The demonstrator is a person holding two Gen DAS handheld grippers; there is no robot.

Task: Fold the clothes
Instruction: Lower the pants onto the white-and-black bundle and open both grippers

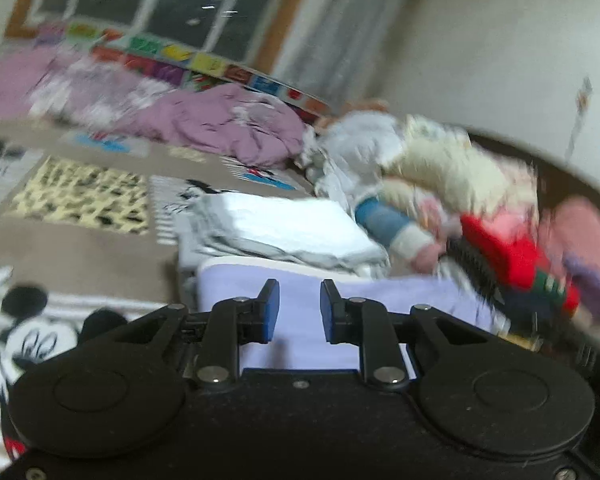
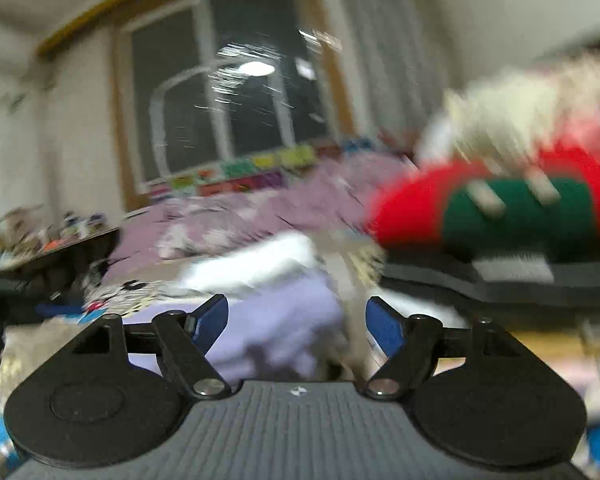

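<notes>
A folded lavender garment (image 1: 300, 300) lies on the bed just under my left gripper (image 1: 299, 312), whose jaws stand a little apart with nothing between them. Behind it is a stack of folded white and grey clothes (image 1: 276, 228). In the right wrist view the lavender garment (image 2: 276, 320) lies below my right gripper (image 2: 298, 326), which is wide open and empty. A heap of unfolded clothes (image 1: 480, 208) rises to the right, with a cream fleece and a red and green sweater (image 2: 500, 208). Both views are blurred.
The bed has a brown Mickey Mouse sheet (image 1: 80, 248). A crumpled purple duvet (image 1: 220, 124) lies at the back under a dark window (image 2: 228, 92). A cluttered dark table (image 2: 52, 248) stands at the left.
</notes>
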